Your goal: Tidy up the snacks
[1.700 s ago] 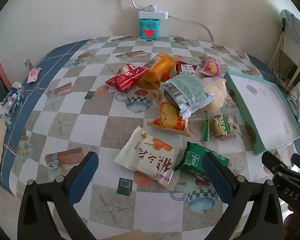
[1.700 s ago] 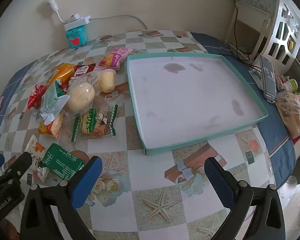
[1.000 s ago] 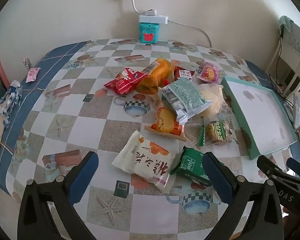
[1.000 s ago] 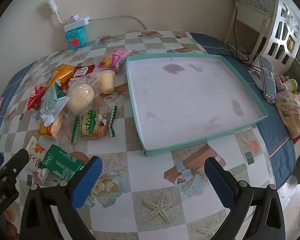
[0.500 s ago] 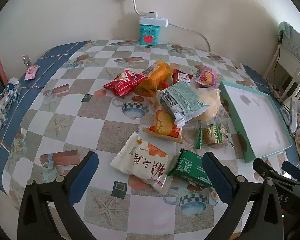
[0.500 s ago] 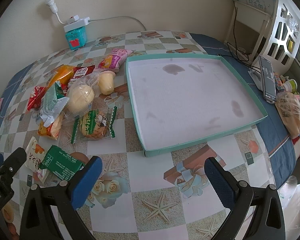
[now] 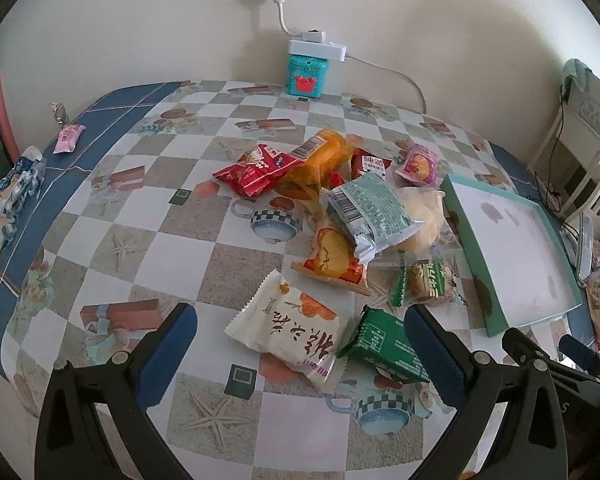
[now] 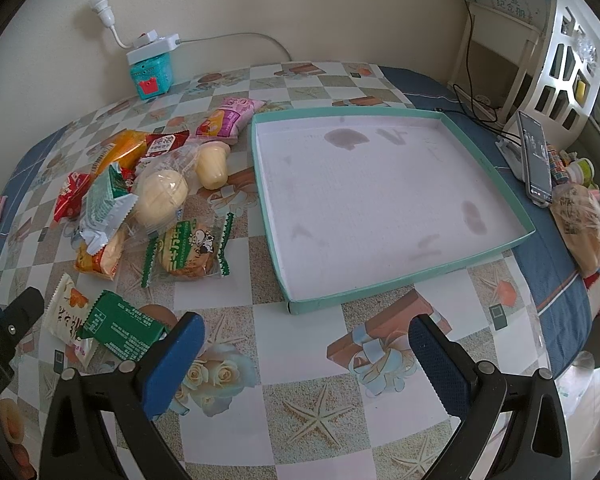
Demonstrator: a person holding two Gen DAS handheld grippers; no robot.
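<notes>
A heap of snack packets lies on the checked tablecloth. Nearest my left gripper (image 7: pixel 300 344), which is open and holds nothing, are a white packet (image 7: pixel 288 334) and a dark green packet (image 7: pixel 384 346). Behind them lie an apple-print packet (image 7: pixel 332 258), a silver-green bag (image 7: pixel 370 210), a red packet (image 7: pixel 252 170), an orange one (image 7: pixel 320 158) and a pink one (image 7: pixel 418 164). The empty teal tray (image 8: pixel 472 256) sits right of the heap. My right gripper (image 8: pixel 306 346) is open over bare cloth in front of the tray, with the green packet (image 8: pixel 120 330) at its left finger.
A teal box with a white power strip (image 7: pixel 308 68) stands at the back wall. Small wrapped items (image 7: pixel 68 138) lie on the blue border at the left. A phone (image 8: pixel 534 160), a plastic bag (image 8: pixel 584 224) and a white shelf (image 8: pixel 560 48) crowd the right edge.
The left gripper has drawn back and up, so the heap looks smaller and farther. The right gripper has barely moved. Both stay open.
</notes>
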